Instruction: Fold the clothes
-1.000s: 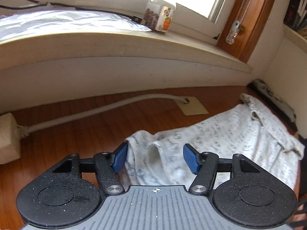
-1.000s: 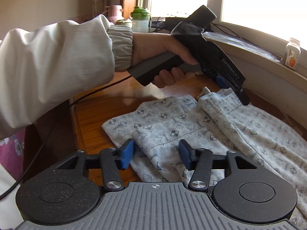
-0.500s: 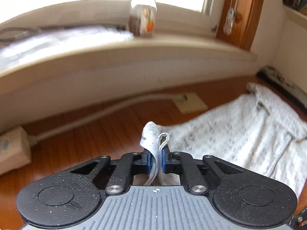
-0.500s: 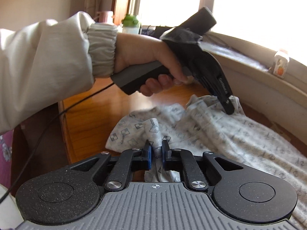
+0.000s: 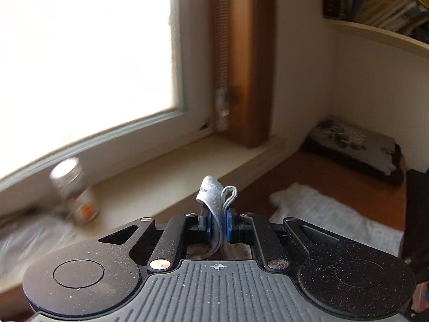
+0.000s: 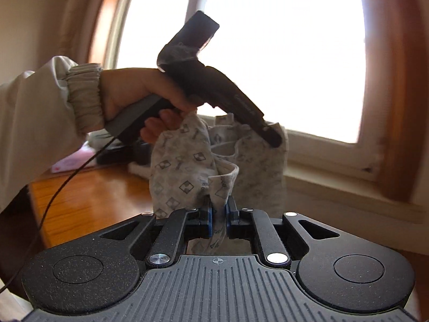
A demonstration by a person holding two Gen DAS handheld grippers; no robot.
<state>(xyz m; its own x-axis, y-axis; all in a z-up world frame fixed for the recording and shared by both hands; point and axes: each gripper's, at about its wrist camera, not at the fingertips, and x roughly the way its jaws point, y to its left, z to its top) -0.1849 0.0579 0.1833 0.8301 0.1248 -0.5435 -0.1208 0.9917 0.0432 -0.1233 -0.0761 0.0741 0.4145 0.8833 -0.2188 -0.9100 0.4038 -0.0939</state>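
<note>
The garment is a white cloth with a small grey diamond print. My left gripper (image 5: 216,221) is shut on a bunched edge of the garment (image 5: 214,197), which sticks up between the blue pads. The rest of the garment (image 5: 329,214) trails on the wooden table at the right. My right gripper (image 6: 217,218) is shut on another edge of the garment (image 6: 182,166) and holds it lifted above the table. The left gripper (image 6: 270,136) also shows in the right wrist view, held in a hand, pinching the cloth higher up.
A windowsill (image 5: 166,174) with a small jar (image 5: 77,193) runs along the back. A dark flat object (image 5: 354,145) lies in the table's far right corner under a bookshelf (image 5: 380,5). A cable (image 6: 67,179) hangs from the left gripper over the wooden table (image 6: 88,201).
Both grippers closed on the garment's edge and then rose, lifting the cloth off the table. The views have swung up toward the window.
</note>
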